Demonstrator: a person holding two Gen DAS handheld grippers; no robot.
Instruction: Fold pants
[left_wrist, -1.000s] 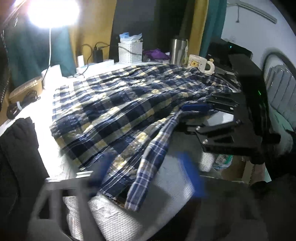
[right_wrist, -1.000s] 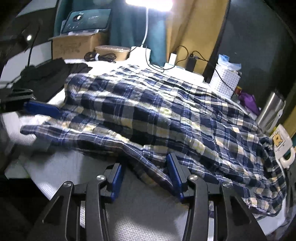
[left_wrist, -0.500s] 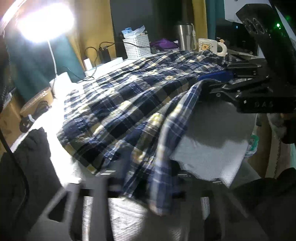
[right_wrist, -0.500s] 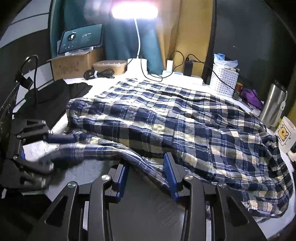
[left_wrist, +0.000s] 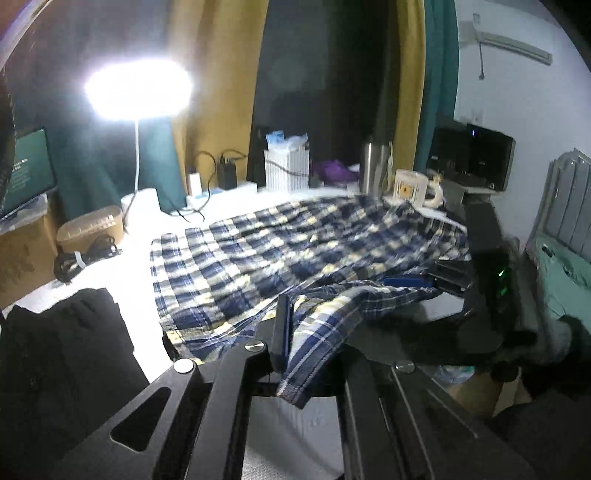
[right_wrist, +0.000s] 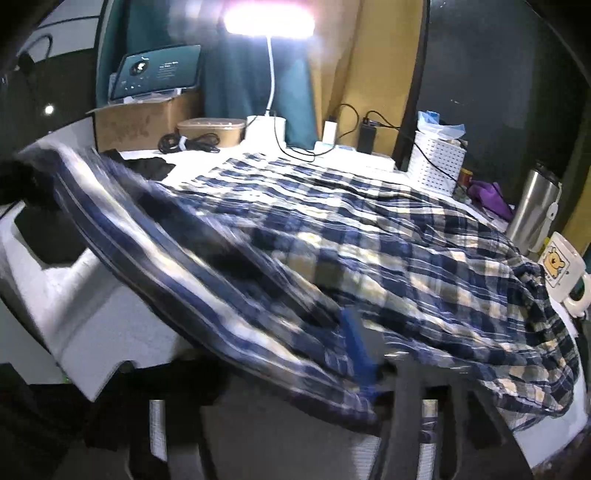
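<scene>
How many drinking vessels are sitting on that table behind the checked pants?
2. A stainless steel tumbler stands at the far right corner, and a white ceramic mug with a yellow bear print sits just in front of it, beside the plaid pants. Others may be hidden.

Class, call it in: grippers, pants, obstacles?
Left gripper shut on pants edge. Right gripper blurred, apparently gripping too. Near edge lifted. Mug touching far end.

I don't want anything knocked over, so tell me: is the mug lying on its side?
No, the mug stands upright at the far corner of the plaid pants.
</scene>
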